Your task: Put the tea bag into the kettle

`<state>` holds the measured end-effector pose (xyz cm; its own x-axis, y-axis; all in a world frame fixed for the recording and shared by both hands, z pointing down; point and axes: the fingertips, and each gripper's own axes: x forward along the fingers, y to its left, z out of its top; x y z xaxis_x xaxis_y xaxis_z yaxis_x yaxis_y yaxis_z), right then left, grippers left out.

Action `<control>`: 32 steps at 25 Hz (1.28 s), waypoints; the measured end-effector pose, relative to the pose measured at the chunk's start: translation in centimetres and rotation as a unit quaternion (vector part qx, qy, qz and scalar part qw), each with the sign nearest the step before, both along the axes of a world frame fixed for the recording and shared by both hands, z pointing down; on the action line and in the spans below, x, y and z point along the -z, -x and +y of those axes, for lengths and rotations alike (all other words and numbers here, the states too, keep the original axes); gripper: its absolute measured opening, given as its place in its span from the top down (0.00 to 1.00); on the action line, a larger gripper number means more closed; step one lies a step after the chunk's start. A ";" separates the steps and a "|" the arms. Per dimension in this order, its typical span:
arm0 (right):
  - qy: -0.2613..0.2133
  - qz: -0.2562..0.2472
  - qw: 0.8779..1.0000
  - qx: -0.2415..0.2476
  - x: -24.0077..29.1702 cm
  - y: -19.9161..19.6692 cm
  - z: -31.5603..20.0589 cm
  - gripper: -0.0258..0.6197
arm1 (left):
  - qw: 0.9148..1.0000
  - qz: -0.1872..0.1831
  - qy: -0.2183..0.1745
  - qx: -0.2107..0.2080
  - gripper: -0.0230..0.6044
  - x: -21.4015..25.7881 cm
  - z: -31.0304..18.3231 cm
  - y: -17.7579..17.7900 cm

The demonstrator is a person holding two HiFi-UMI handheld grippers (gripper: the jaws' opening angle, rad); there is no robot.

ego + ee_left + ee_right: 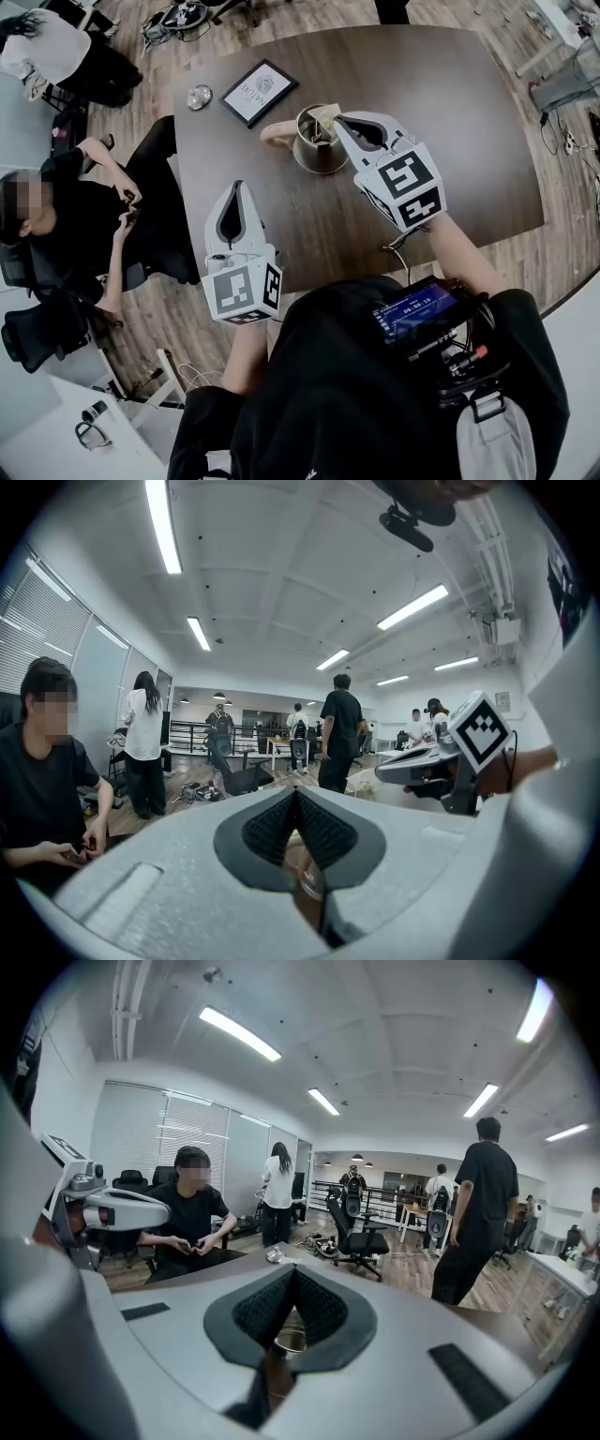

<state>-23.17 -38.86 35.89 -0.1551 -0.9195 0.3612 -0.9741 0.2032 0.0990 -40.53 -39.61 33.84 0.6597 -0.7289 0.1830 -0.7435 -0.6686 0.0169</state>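
Note:
A metal kettle (317,152) with a pale wooden handle (277,132) stands open-topped on the dark wooden table (469,141). A tan tea bag (325,114) hangs over the kettle's mouth at the tip of my right gripper (339,120), which is shut on it. In the right gripper view the pads (293,1269) meet, and the kettle's rim (289,1340) shows below them. My left gripper (236,186) hovers shut and empty over the table's near left part, well short of the kettle. In the left gripper view its jaws (296,792) are closed together.
A framed card (258,92) and a small shiny round object (199,97) lie beyond the kettle at the table's far left. A seated person (66,211) is close to the table's left edge. Office chairs and cables stand on the wooden floor around the table.

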 end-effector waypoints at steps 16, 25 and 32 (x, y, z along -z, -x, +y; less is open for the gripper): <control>0.089 0.008 0.996 -0.001 -7.9 0.4 -4.1 0.95 | 0.999 -0.018 0.017 0.020 0.96 -1.1 -3.2 3.0; 0.113 0.006 0.994 -0.007 -10.6 0.6 -3.6 0.95 | 0.999 -0.015 0.024 0.031 0.96 -1.9 -2.9 3.8; 0.121 0.003 0.992 -0.024 -11.9 0.1 -3.0 0.95 | 0.999 -0.014 0.024 0.031 0.96 -1.8 -2.4 4.0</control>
